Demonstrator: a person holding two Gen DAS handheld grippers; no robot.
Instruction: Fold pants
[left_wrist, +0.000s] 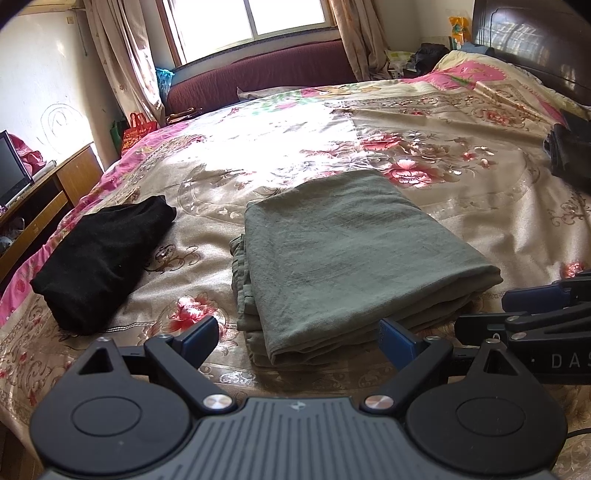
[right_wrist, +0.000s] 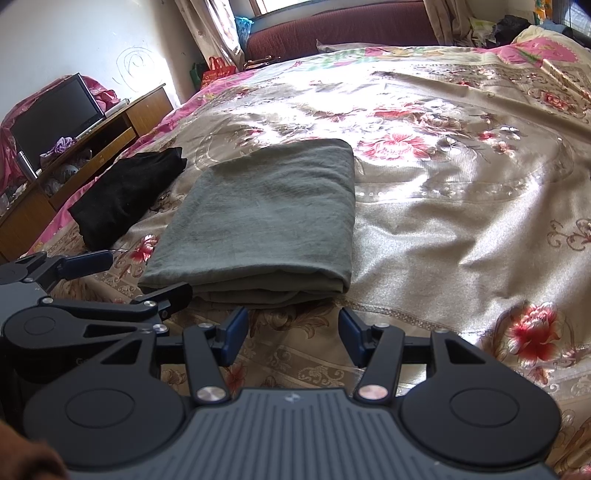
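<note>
Left wrist view: left gripper (left_wrist: 297, 338) was released, blue-padded fingers spread wide with nothing between them, sitting just near of the folded olive-green cotton pants (left_wrist: 354, 254). Pants lay as a flat multi-layer rectangle on the floral beige-and-pink satin bedspread (left_wrist: 480, 206), stacked layer edges showing on the left and near sides. A folded black knit garment (left_wrist: 103, 258) lay to the left of the pants, apart from them. The right gripper's black arm entered from the right edge, beside the pants' near right corner. Far side: maroon upholstered bench (left_wrist: 266, 74) under the window, dark wooden headboard (left_wrist: 532, 40) at far right, another dark garment (left_wrist: 569, 155) at the right edge. Right wrist view: right gripper (right_wrist: 290, 336) was also released, fingers apart and empty, just near of the pants (right_wrist: 266, 210), gap lined up with the near folded edge, not touching. Left gripper (right_wrist: 140, 273) showed at the left, one finger resting at the pants' near left corner; contact unclear. Black garment (right_wrist: 129, 192) sat left of the pants, wooden TV cabinet (right_wrist: 92, 147) with a black flat screen (right_wrist: 55, 114) beyond it at far left.
</note>
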